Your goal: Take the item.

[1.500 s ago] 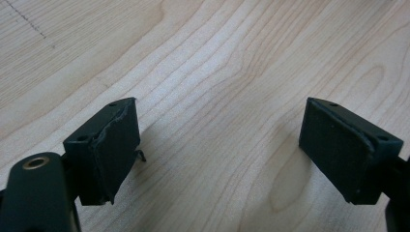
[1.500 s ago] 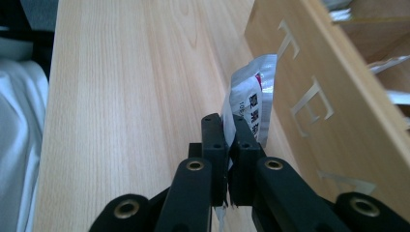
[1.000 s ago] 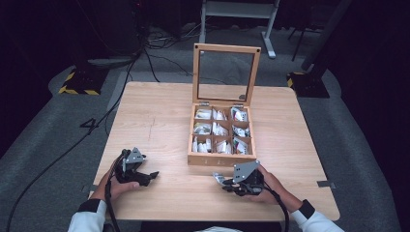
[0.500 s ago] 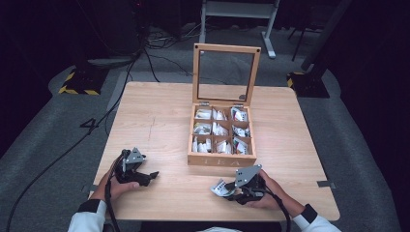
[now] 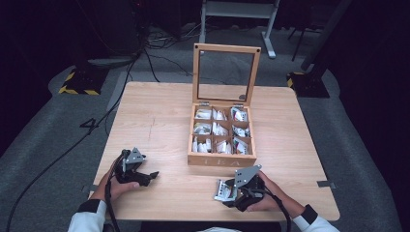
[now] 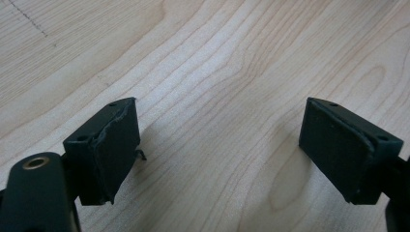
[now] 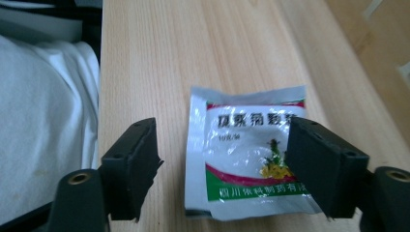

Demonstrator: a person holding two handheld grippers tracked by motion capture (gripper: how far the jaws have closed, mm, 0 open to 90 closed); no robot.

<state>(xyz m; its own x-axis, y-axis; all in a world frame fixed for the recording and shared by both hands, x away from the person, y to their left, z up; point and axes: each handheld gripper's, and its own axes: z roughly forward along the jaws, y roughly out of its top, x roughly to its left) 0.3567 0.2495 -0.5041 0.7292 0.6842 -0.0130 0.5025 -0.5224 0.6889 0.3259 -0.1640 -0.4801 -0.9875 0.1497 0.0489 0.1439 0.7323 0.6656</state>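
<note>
Nearest you, your right gripper [image 7: 222,164] sits low over the front edge of the pale wooden worktop [image 5: 159,116]. Its jaws have just been opening and now stand spread, with the flat silver foil sachet [image 7: 251,154] lying on the wood between them; the pads do not press on it. The sachet is roughly square and slightly crinkled, with a white panel framed by red and green bands, dark printed characters along the top and a small yellow flower sprig at the lower right. In the high view the sachet [image 5: 224,190] lies just left of your right gripper [image 5: 232,193], close to the front edge and a little in front of the box.

To the left, your left gripper [image 5: 151,176] rests near the front left corner, well apart from the sachet. In its own view your left gripper [image 6: 220,154] has its jaws spread, with bare wood grain between them.

Farther back, the wooden tea box with nine compartments [image 5: 221,158] stands right of centre, its glass-paned lid [image 5: 226,72] upright at the rear, packets in the cells. The worktop left of the box is open wood from front to back; a narrower strip runs along its right side. Beyond the far edge, grey floor carries dark cables [image 5: 159,43].
</note>
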